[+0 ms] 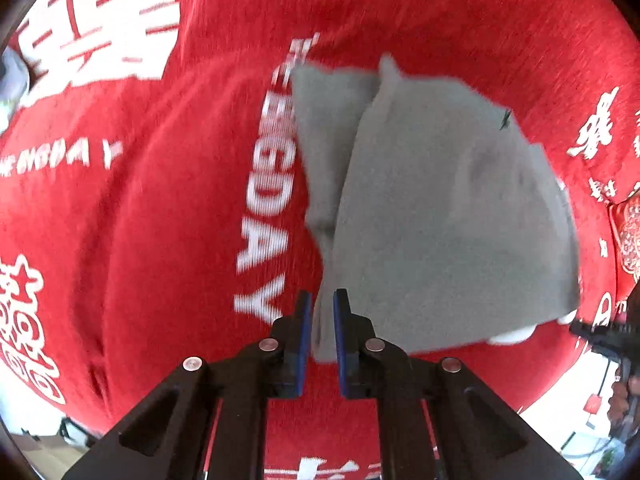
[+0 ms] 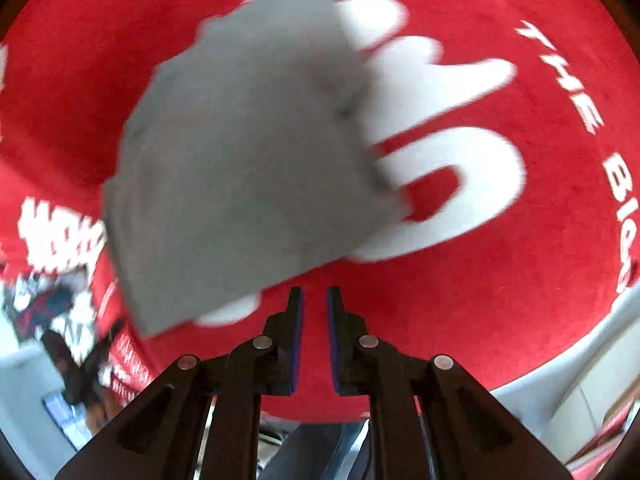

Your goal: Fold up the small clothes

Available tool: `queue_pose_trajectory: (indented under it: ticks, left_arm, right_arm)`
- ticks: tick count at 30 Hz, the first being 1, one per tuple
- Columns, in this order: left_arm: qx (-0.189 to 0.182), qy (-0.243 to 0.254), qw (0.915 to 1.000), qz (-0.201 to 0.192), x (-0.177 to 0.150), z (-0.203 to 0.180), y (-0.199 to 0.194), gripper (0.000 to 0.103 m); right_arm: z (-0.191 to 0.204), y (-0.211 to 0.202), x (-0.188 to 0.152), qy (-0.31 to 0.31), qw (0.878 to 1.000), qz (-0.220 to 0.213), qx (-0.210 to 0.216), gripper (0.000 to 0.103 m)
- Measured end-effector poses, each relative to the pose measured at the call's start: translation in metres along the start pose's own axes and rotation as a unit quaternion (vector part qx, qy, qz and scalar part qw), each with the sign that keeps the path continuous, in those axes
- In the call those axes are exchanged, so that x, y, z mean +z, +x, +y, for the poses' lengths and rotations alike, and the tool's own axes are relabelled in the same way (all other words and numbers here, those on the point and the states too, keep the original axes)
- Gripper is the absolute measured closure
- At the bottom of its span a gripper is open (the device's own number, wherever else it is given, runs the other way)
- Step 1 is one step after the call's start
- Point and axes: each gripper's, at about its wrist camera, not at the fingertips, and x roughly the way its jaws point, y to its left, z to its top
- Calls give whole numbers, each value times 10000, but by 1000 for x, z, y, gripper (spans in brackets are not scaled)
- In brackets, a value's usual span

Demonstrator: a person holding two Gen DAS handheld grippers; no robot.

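The left claw is gripping a bunched edge of the grey cloth, its blue pads pinching the fabric between them. From that pinch the cloth is spreading away from the claw and off to the right in the left wrist view, one flap lying over another, so its long axis is running roughly straight out from the fingers. A small dark mark is showing near the far right edge.

The right claw is standing nearly closed with nothing between its pads; only a narrow strip of the red cloth is showing in the gap. In the right wrist view the grey cloth is sitting ahead of that claw and to its left, its near corner just beside the left fingertip but apart from it. The left hand is therefore the one on the cloth, and the right would have to shift left to take a corner.

The grey piece is looking soft, plain and partly folded, blurred in both views. It is lying on the table's red covering, printed with large white letters and ornaments.
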Motion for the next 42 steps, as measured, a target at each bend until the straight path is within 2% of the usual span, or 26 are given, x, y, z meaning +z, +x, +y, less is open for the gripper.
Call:
queue_pose_trajectory:
  ticks: [5, 10, 13, 15, 17, 20, 23, 26, 32, 35, 38, 39, 40, 41, 42]
  left_arm:
    - [-92, 139, 9989, -438, 46, -19, -2, 90]
    - [-207, 143, 9983, -529, 78, -31, 22, 90]
    - [-24, 111, 9991, -420, 88, -36, 48, 90]
    - [67, -33, 9995, -304, 89, -27, 60, 90]
    - [152, -132, 9994, -289, 87, -18, 64, 90]
    - [58, -280, 9992, -273, 85, -5, 58, 90]
    - [246, -92, 9992, -297, 81, -3, 47, 90]
    - [227, -29, 9993, -297, 77, -5, 37, 90]
    - [334, -18, 9991, -257, 62, -9, 22, 90]
    - [477, 13, 9988, -86, 56, -14, 25, 90]
    - [529, 33, 9986, -82, 48, -12, 23, 90]
    - [535, 21, 9985, -94, 46, -12, 22, 86]
    - [550, -3, 9984, -88, 44, -11, 22, 47]
    - [575, -27, 9983, -75, 42, -10, 22, 19]
    - [686, -61, 9975, -161, 40, -9, 19, 0]
  right_arm:
    - [47, -3, 17, -775, 9961, -414, -87, 91]
    - [62, 12, 65, -817, 9924, -802, -442, 91]
    - [66, 22, 84, -766, 9916, -839, -612, 91]
    - [59, 27, 92, -661, 9926, -758, -687, 91]
    - [52, 27, 98, -558, 9941, -739, -568, 94]
    - [49, 20, 97, -627, 9918, -832, -743, 94]
    - [48, 14, 96, -553, 9920, -825, -779, 93]
    - [50, 6, 89, -524, 9923, -839, -744, 92]
    - [65, 2, 68, -679, 9926, -777, -642, 89]
    - [83, 14, 63, -761, 9932, -701, -532, 89]
    - [100, 24, 57, -889, 9933, -614, -418, 89]
    - [105, 26, 56, -939, 9931, -585, -393, 89]
    - [110, 29, 54, -996, 9928, -558, -374, 89]
    - [116, 33, 53, -1047, 9925, -525, -349, 89]
    - [122, 37, 52, -1084, 9924, -488, -314, 89]
